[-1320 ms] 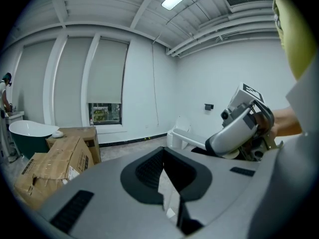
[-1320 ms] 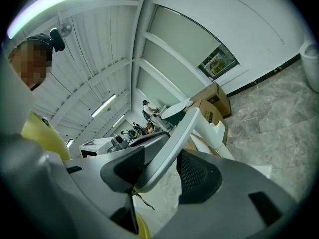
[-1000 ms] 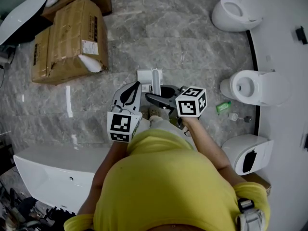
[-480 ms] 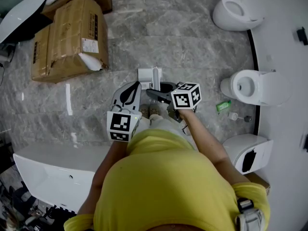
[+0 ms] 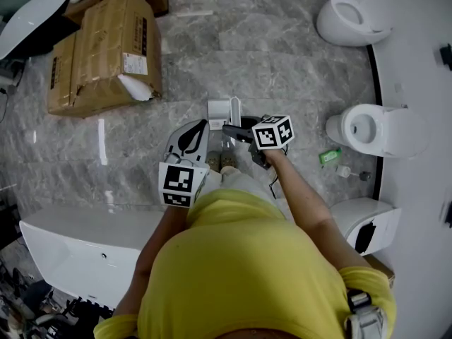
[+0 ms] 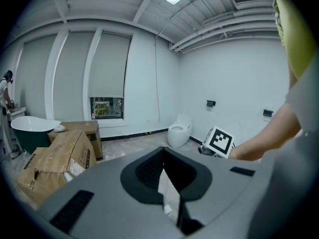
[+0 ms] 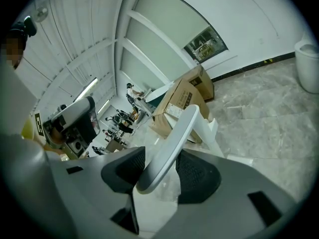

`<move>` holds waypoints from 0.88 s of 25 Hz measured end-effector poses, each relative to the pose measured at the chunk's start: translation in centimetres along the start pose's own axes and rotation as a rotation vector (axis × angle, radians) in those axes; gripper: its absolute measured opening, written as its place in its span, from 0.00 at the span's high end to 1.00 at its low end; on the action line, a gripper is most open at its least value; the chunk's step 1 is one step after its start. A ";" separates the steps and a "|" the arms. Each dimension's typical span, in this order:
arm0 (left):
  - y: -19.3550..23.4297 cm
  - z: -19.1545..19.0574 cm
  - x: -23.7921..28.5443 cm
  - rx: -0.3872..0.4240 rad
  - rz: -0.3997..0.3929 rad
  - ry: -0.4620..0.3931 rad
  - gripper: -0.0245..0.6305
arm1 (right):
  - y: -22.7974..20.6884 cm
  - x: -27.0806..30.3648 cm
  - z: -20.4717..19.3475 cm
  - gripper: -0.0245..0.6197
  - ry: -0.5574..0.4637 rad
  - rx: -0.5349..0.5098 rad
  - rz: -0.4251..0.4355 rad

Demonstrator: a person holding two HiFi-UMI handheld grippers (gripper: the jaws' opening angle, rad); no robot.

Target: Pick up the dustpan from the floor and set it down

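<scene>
Over the floor (image 5: 282, 69), right gripper (image 7: 158, 158) jaws clamped on the dustpan (image 7: 185, 126) handle (left gripper (image 6: 163, 166) jaws closed, empty).

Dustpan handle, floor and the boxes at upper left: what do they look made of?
The white curved dustpan handle looks like smooth moulded plastic, evenly glossy. The grey veined floor seems polished marble or marble-look tile, faintly reflective. The brown boxes look matte cardboard, dented and torn.

Colour key, head view.
White dustpan (image 5: 218, 110); grey veined-marble floor (image 5: 282, 62); brown cardboard boxes (image 5: 99, 55) upper left; yellow shirt (image 5: 233, 274) at bottom; white toilets (image 5: 353, 16) right.
</scene>
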State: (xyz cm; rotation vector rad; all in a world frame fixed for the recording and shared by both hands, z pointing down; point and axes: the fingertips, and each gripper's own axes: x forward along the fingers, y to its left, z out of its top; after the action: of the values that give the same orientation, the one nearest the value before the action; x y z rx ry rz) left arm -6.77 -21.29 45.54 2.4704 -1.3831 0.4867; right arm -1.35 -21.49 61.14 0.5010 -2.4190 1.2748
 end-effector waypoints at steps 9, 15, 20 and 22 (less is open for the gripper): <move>0.4 -0.3 0.3 -0.012 0.005 0.005 0.96 | -2.0 -1.1 -1.0 0.59 0.018 0.061 -0.100; 0.2 0.4 0.7 0.001 0.006 -0.010 0.96 | -1.5 -6.7 2.7 0.50 -0.139 -0.002 -0.313; 0.1 4.5 0.4 0.051 0.042 -0.089 0.96 | 5.2 -13.3 11.2 0.95 -0.418 -0.390 -0.523; 0.2 7.2 -0.4 0.076 0.074 -0.148 0.96 | 9.2 -15.7 14.2 0.95 -0.550 -0.519 -0.549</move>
State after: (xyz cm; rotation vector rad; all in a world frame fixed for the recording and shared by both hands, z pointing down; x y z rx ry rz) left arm -5.95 -23.92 38.82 2.5690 -1.5449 0.3847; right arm 6.00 -26.27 39.77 1.3601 -2.5988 0.2778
